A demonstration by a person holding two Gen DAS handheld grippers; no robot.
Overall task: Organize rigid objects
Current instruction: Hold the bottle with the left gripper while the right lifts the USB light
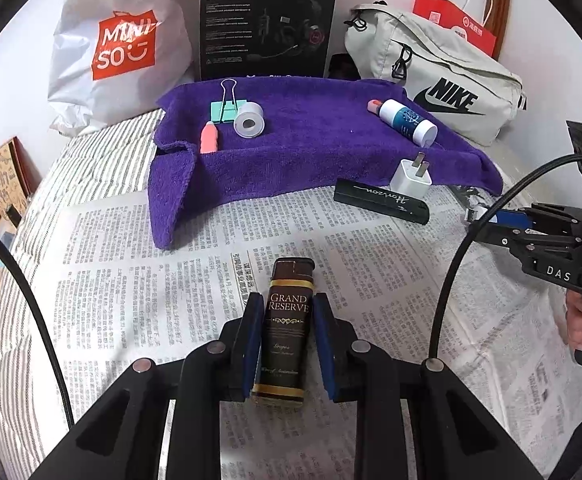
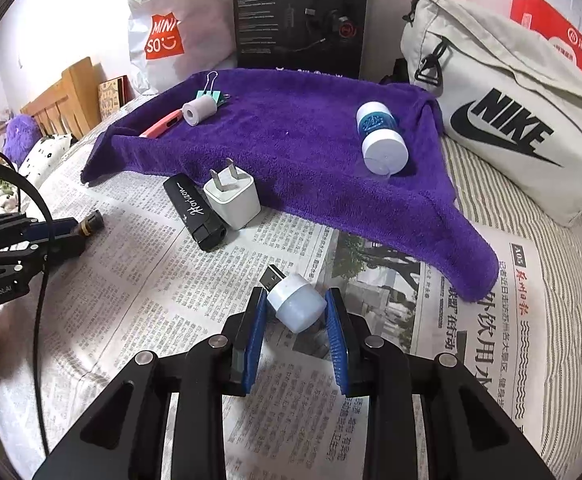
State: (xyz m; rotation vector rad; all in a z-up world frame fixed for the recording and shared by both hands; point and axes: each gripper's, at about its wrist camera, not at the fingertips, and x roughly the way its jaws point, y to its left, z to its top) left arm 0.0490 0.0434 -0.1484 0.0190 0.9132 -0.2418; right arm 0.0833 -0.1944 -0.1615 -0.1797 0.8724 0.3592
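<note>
Left wrist view: my left claw (image 1: pixel 285 344) is closed on a dark little box (image 1: pixel 287 332) labelled Grand Reserve, pads pressing both long sides. Its long axis runs straight out along the fingers, far end just over the newspaper (image 1: pixel 139 264). Right claw (image 2: pixel 296 328) is partly open around a small white USB light (image 2: pixel 297 304); can't tell if the pads actually touch it. Its plug points up-left toward the purple towel (image 2: pixel 315 148).
</note>
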